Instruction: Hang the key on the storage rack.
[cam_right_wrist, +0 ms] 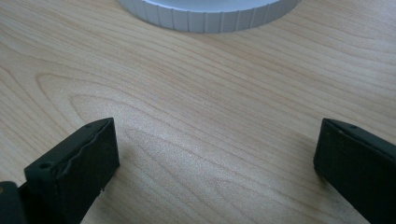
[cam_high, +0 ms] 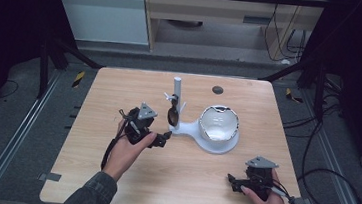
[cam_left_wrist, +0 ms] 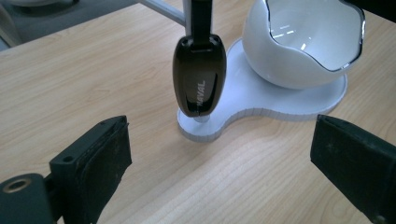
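Reaching from the left of the tabletop (cam_high: 119, 101), the left gripper (cam_high: 161, 140) points at a glossy dark fob (cam_left_wrist: 199, 74) that hangs from a peg on the white stand (cam_high: 176, 94). Its jaws stand wide apart with nothing between them, and in the left gripper view the fob sits centred ahead of them, just above the stand's flat base (cam_left_wrist: 280, 109). The fob looks like a car key or a small remote, printed with pale letters; what it is exactly is hard to tell. To the right of it on the same base rests a white egg-shaped bowl (cam_high: 218, 123) with a jagged silver rim.

The step in hand seems to be taking the fob off its peg. To do it well, the left gripper should advance level until the fob's broad lower body lies between the jaws, close on its flat faces, then lift to clear the peg, staying off the bowl.

Farther right, near the front edge, the right gripper (cam_high: 234, 180) rests low over bare wood, jaws spread wide and empty.
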`<state>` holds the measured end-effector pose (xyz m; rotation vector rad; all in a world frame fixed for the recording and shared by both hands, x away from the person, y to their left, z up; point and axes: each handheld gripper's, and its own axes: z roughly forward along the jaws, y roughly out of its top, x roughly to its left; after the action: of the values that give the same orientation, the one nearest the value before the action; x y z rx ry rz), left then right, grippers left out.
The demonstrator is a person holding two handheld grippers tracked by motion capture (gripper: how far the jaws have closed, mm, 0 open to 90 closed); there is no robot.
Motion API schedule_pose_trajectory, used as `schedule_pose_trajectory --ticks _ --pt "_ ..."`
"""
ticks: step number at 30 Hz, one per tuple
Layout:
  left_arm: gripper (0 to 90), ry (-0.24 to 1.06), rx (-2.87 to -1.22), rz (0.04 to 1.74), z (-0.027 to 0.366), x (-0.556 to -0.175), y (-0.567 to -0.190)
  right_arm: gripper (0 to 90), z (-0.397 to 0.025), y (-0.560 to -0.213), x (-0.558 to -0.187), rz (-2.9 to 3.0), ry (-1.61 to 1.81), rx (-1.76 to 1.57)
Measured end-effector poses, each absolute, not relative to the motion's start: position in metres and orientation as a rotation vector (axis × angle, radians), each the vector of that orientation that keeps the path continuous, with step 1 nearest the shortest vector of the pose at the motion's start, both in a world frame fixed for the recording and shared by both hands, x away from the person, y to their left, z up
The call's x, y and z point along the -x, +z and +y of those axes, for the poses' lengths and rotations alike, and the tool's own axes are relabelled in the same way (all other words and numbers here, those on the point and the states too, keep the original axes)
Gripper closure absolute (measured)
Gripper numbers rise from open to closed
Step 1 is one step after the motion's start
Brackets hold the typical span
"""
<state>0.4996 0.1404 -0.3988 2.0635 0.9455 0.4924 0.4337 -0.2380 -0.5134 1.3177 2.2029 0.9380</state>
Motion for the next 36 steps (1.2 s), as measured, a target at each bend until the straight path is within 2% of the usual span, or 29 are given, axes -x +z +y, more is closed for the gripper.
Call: schedule_pose_trajectory --ticks 14,27,36 --pt "5.0 0.475 -2.133 0.933 0.159 -0.480 -0.427 0.4 -0.238 -0.513 -0.434 2.203 0.938 -1.318" --pt "4.6 0.527 -2.188 1.009 0.201 -0.476 -0.453 0.4 -0.238 -0.514 -0.434 2.203 0.934 -1.305" --pt "4.8 0.504 -2.158 1.085 0.230 -0.474 -0.469 0.4 -0.238 -0.513 -0.434 2.202 0.937 -1.318"
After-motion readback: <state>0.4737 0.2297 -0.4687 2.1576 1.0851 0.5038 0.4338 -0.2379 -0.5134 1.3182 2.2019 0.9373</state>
